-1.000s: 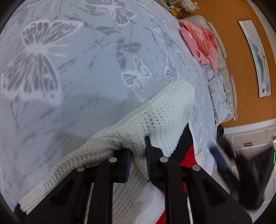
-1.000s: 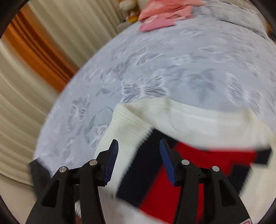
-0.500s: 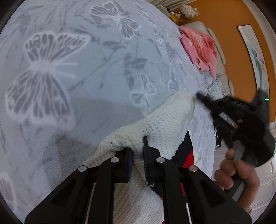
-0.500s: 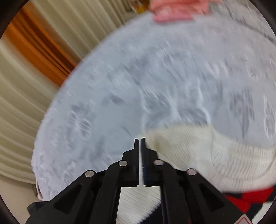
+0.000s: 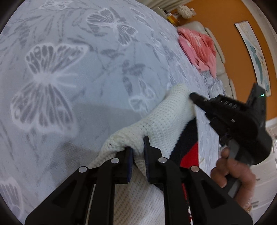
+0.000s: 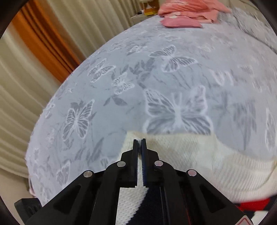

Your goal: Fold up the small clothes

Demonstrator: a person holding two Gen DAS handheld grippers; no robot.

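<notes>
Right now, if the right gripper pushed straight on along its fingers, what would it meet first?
The right gripper is shut on the cream knit sweater; straight ahead it would probably push that edge into the butterfly-print bedspread just beyond, though depth is unclear.

Black tongs (image 6: 139, 141), blue ribbed pads (image 5: 130, 166), silver screws.

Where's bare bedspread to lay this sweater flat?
Free: the butterfly bedspread beyond the cream sweater, up to the pink clothes at its far end, and leftward toward the curtains. Crowded: the near edge, where both hand-held grippers pinch the sweater.
</notes>
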